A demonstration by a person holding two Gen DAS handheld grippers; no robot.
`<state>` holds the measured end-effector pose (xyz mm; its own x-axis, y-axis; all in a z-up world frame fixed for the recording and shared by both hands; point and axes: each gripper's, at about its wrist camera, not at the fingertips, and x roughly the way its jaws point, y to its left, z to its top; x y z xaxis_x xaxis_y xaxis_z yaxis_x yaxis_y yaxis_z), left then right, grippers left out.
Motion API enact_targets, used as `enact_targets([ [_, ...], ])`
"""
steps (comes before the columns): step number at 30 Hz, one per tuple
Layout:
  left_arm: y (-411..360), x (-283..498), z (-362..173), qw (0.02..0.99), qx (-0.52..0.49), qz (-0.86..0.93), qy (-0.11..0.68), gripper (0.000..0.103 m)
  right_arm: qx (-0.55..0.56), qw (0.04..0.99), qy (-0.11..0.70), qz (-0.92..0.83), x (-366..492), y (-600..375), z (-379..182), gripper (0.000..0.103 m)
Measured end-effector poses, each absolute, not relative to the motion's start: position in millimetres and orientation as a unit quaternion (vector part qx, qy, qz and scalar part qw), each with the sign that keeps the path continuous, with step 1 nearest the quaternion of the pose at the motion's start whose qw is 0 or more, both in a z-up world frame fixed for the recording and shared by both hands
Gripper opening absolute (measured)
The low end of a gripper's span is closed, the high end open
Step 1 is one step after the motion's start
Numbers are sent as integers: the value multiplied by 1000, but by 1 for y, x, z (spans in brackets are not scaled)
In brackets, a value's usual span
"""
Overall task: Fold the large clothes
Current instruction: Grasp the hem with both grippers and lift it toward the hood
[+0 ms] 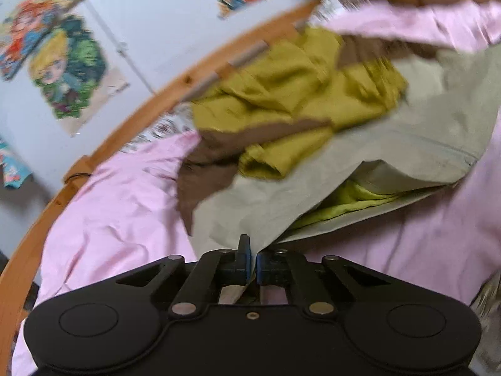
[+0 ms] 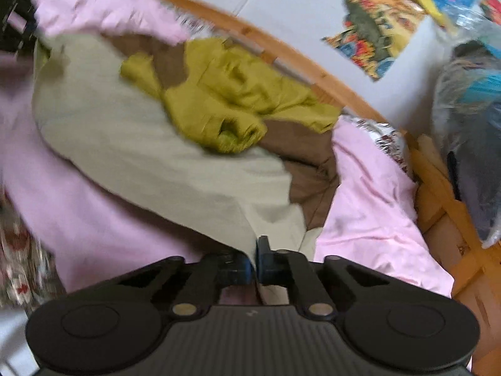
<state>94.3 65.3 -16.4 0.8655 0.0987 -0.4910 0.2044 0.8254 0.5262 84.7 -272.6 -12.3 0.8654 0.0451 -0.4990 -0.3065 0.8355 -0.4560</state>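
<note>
Nearest us, our left gripper (image 1: pixel 253 266) pinches the pale grey-green garment (image 1: pixel 391 144) at its hem; our right gripper (image 2: pixel 255 268) is clamped on another edge. That garment spreads toward twelve o'clock over pink bedding (image 1: pixel 119 206), beneath an olive-and-brown garment (image 1: pixel 297 94).

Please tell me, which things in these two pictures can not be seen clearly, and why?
- Left wrist view: what kind of garment the beige cloth is; motion blur, and the mustard cloth covers part of it.
- Left wrist view: the fabric edge inside the left gripper; the shut pads hide it.
- Right wrist view: the same at the right gripper.
- Right wrist view: the plastic bag contents; blurred, cut by the edge.
</note>
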Motion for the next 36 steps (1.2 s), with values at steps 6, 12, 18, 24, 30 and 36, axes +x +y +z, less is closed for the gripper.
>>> enact_targets([
  [6, 74, 69, 32, 951, 216, -19, 221, 1, -222, 951, 197, 81, 70, -286, 40, 2],
  [12, 77, 5, 73, 964, 163, -35, 205, 1, -182, 966, 168, 77, 30, -308, 94, 1],
  [18, 78, -61, 110, 973, 126, -54, 187, 1, -137, 976, 150, 75, -32, -316, 139, 2],
  [24, 78, -67, 140, 977, 89, -58, 183, 1, -128, 981, 125, 73, -50, -312, 172, 2],
  [30, 84, 18, 159, 978, 69, -37, 191, 1, -141, 982, 117, 55, 26, -309, 177, 2],
  [36, 77, 128, 160, 972, 94, -11, 216, 1, -145, 978, 145, 28, 137, -305, 161, 2],
])
